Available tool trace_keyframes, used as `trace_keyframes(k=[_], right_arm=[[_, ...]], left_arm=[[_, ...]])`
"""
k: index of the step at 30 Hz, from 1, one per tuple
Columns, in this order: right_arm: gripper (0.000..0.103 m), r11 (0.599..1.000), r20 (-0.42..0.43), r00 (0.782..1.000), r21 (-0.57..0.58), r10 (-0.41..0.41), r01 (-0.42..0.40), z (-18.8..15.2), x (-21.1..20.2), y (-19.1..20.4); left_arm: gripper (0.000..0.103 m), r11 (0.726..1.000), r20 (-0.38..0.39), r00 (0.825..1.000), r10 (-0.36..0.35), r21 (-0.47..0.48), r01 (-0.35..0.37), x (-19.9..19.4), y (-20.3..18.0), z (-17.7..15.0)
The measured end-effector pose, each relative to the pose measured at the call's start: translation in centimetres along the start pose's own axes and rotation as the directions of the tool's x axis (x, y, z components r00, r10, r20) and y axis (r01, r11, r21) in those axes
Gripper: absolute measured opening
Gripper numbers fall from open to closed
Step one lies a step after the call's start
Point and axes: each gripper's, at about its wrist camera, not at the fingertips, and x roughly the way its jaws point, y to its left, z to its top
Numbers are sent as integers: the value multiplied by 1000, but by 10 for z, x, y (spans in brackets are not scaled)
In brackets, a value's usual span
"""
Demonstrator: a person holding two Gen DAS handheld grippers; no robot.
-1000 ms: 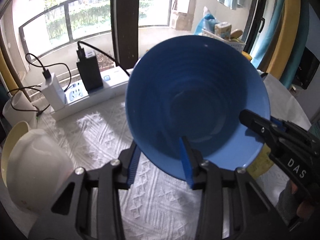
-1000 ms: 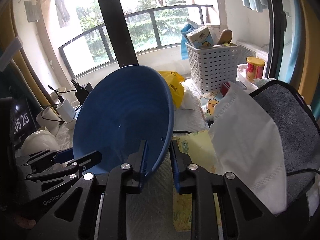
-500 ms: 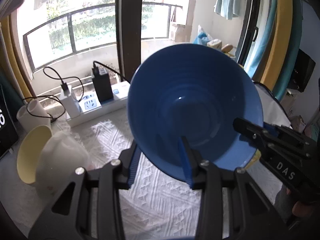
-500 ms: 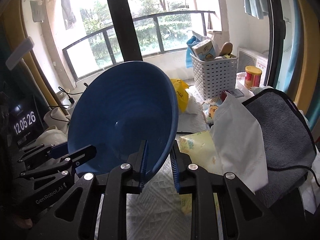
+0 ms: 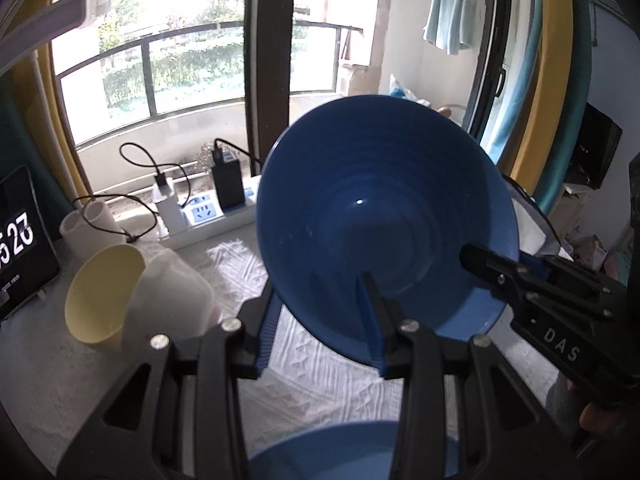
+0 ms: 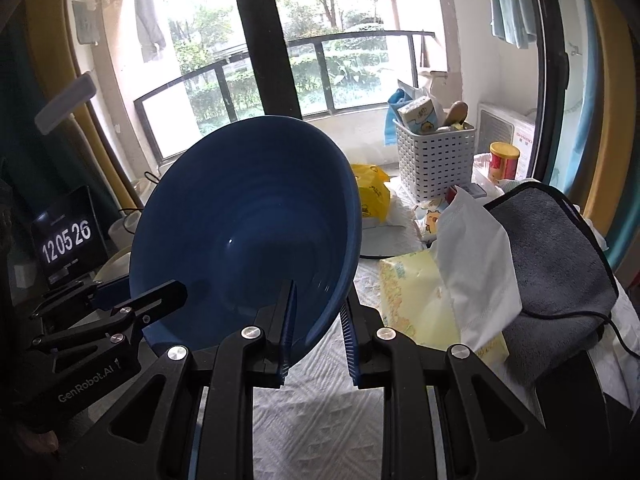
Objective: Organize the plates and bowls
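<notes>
Left wrist view: both the left gripper (image 5: 320, 320) and right gripper (image 6: 316, 324) clamp the tilted blue bowl (image 5: 384, 224) above a second blue dish (image 5: 340, 452).

Daylight floods in through window (image 5: 192, 80), panes blown out near top. Interior dimmer, backlit. Small glint on bowl (image 5: 384, 216) inside. Strong fisheye bending, dark vignette at corners. Foreground metalwork black, little detail. Slight softness on cloth (image 6: 320, 420) texture, clock (image 6: 68, 238) digits readable.
</notes>
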Motion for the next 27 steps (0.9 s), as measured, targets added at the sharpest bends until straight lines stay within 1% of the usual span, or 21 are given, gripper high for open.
trace_keyframes(k=[11,18,27], right_arm=[[24,1000,17,1000,-23,10,-10,-10,-26,27],[24,999,27,999,-45,18,-17,-18,-42,49],[24,997,33,999,-74,30,-27,-26,-55,76]], left_arm=[[39,1000,24,1000,1,-23,-1,-31,18,-15],[39,999,39,999,9,-35,-7,-53,29,-32],[39,998,69,997,20,-56,-16,-81,46,-43]])
